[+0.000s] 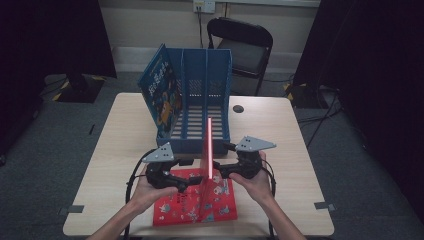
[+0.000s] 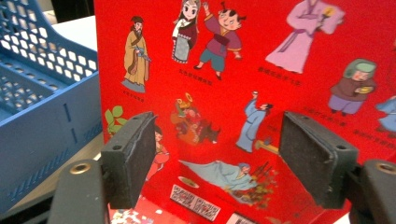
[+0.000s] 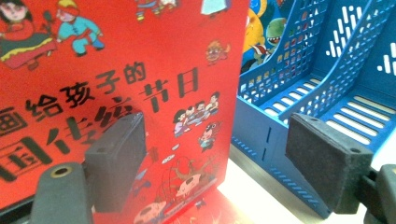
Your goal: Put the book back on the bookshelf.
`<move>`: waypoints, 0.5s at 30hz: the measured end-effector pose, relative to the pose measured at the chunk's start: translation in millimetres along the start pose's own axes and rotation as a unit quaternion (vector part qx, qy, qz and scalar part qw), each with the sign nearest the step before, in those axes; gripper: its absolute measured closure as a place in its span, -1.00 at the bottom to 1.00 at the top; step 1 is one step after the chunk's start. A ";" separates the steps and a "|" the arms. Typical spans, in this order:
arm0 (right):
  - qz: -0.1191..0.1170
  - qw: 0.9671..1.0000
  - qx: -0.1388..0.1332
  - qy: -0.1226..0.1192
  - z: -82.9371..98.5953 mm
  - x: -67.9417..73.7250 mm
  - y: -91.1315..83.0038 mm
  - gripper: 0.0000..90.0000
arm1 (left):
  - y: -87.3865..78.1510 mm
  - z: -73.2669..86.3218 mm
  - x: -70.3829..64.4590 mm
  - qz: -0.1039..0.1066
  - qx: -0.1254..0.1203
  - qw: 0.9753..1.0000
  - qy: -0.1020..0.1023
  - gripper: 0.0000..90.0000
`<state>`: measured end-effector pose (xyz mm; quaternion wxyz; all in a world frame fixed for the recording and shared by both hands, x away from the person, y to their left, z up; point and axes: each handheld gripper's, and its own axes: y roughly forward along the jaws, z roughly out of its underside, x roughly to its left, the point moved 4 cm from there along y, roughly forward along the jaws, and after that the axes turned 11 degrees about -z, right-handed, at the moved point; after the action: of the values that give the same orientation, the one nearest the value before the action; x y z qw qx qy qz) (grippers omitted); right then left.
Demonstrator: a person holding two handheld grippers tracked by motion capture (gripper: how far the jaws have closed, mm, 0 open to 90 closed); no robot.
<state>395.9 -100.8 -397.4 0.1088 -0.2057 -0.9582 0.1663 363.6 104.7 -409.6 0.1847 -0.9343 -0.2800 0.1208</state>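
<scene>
- Right in front of the blue perforated plastic three-slot file rack (image 1: 202, 102), a thin red picture book with cartoon figures on its covers (image 1: 209, 147) stands upright on its bottom edge, seen edge-on from the high view.
- It rests on top of a second red cartoon-covered book lying flat (image 1: 192, 202), nearer the person than the rack.
- The left gripper (image 1: 181, 184) sits on one side of the standing book and the right gripper (image 1: 218, 167) on the other, each held in a hand. My guess is they're bracing it from both faces so it doesn't flop over before it goes into a slot.
- Left gripper view: both black jaws are spread wide, the red cover (image 2: 243, 93) straight ahead between them, not pinched. Whether a pad touches the cover, I can't tell.
- Right gripper view: same deal, jaws apart, with the book's title side (image 3: 121, 79) ahead of the left jaw and the rack's slots (image 3: 327, 88) off past the book's edge.
- Looks-wise: bright glossy red, little figures in robes scattered over one face, big black Chinese characters plus a barcode-type sticker low down. It's thin and stiff enough to stand.
- A blue illustrated book with a monster-ish cover (image 1: 160, 90) leans at the rack's left wall, so the rack's other slots seem free for the red one.
</scene>
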 end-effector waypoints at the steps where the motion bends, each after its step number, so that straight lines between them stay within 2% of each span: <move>1: -0.002 1.000 0.001 -0.001 -1.4 0.3 2.4 -0.55 | -0.6 0.5 1.3 -0.003 0.002 1.000 0.002 -0.40; 5: -0.007 1.000 0.004 -0.004 -3.9 1.8 9.7 -0.55 | -1.1 0.9 1.4 -0.004 -0.002 1.000 0.001 -0.42; 15: -0.013 1.000 0.005 0.001 -2.5 1.4 13.9 -0.54 | -1.4 1.1 1.0 -0.004 0.002 1.000 0.006 -0.42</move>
<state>400.3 -87.6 -399.9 0.1133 -0.1928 -0.9599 0.1691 363.3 106.7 -410.1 0.1887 -0.9334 -0.2829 0.1146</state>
